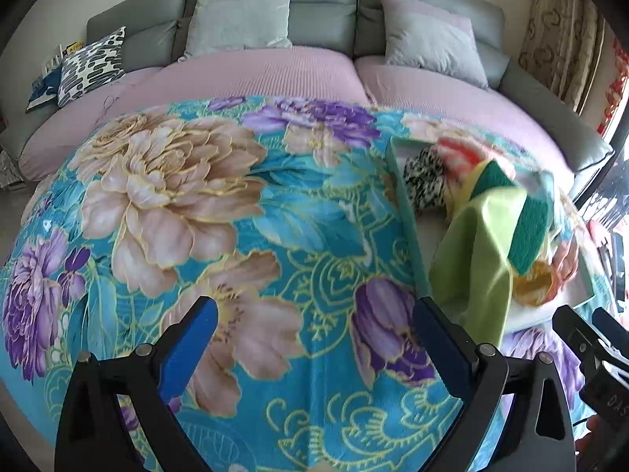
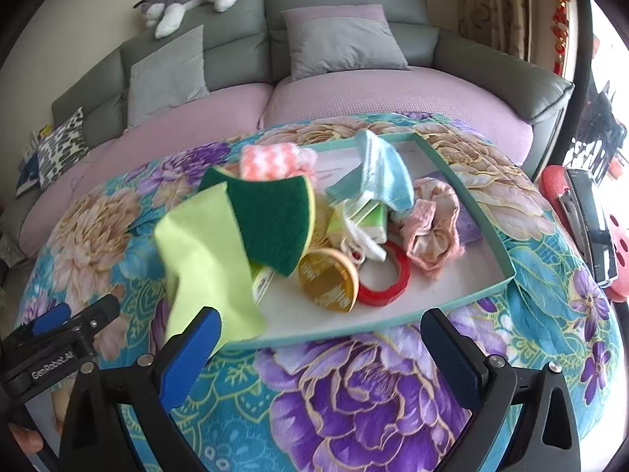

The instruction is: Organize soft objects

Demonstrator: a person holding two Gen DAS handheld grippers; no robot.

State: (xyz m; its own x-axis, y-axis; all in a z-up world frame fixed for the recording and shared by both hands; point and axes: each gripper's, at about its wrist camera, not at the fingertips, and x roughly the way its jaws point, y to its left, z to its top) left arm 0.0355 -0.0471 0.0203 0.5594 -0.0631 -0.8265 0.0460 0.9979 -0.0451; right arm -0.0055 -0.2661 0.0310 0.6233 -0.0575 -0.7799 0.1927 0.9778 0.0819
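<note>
A shallow teal-rimmed white tray [image 2: 468, 181] lies on a floral turquoise fleece blanket [image 2: 354, 393] and holds a loose heap of soft things. A lime-green felt cloth [image 2: 204, 259] droops over the tray's near-left rim onto the blanket, and a dark green scouring sponge with a yellow backing [image 2: 271, 220] lies partly over it. Behind the sponge sits a pink-and-white knitted cloth [image 2: 267, 161]. A pale blue microfibre cloth [image 2: 377, 173] stands bunched near the tray's middle, with a pink satin scrunchie [image 2: 432, 228] to its right. In front are a round gold tin lid [image 2: 328, 279] and a red plastic ring [image 2: 385, 275], touching each other.

The right gripper [image 2: 322, 338] hovers just before the tray's near edge, jaws spread wide and holding nothing. The left gripper [image 1: 314, 338] is likewise spread open and empty above bare blanket, left of the tray. Beyond stands a grey sofa [image 2: 338, 4] with lilac seat covers.
</note>
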